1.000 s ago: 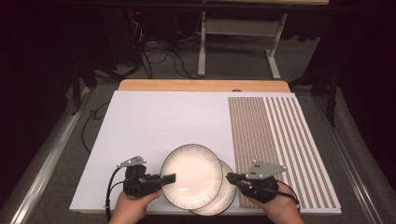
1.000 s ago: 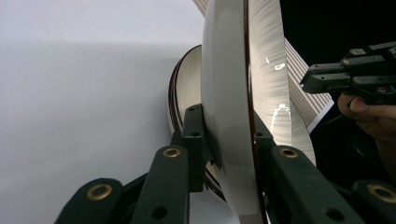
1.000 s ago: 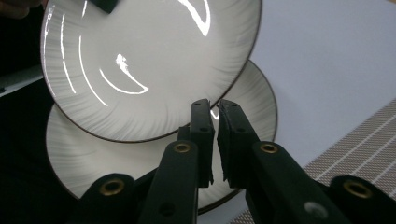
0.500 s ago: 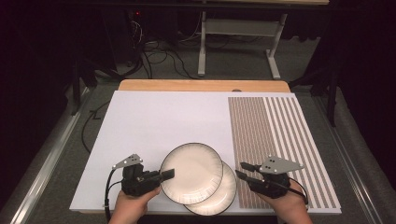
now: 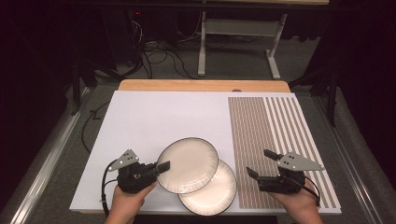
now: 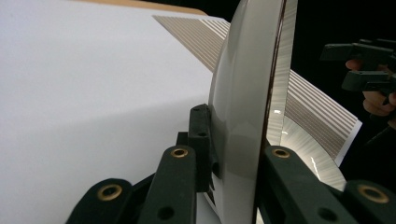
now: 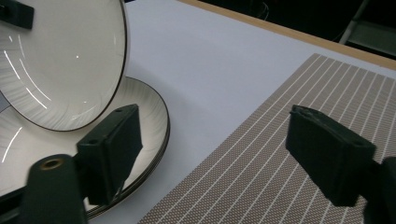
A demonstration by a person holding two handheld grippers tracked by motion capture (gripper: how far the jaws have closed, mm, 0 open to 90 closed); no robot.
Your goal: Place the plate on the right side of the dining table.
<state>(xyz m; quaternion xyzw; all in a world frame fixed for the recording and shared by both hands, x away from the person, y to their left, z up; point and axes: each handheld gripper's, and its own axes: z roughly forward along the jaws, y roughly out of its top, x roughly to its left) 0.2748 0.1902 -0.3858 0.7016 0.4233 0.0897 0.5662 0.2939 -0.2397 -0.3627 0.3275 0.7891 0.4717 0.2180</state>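
Left gripper (image 5: 161,167) sat at the near left of the worktop (image 5: 140,121), jaws clamped on the left rim of the top plate (image 5: 187,164). In the left gripper view one pad pressed each face of the rim, with the plate (image 6: 247,93) edge-on between them. That plate was raised and tilted, free of the one beneath, overlapping only its upper left part as seen from above.

Bottom plate (image 5: 212,191) lay flat on the white sheet (image 5: 154,116), near the front edge, just left of the striped mat (image 5: 275,130). The right gripper view showed the lifted plate (image 7: 60,65) hanging over the flat one (image 7: 140,121), with a gap between their rims.

Right gripper (image 5: 261,163) hovered over the mat, just right of the bottom plate and apart from it. Its jaws had just been opening and stood wide, nothing between them; the right gripper view showed bare mat (image 7: 261,154) in the gap.

Progress, as judged: the stack was being split. Done: top plate gripped and lifted off, bottom plate let go by the right side. Left: carry the top plate to its own spot and set it down, probably on open sheet to the left or farther back. Where it should land could not be told. With one jaw pair holding a tilted plate by the rim, slip seemed the main risk.
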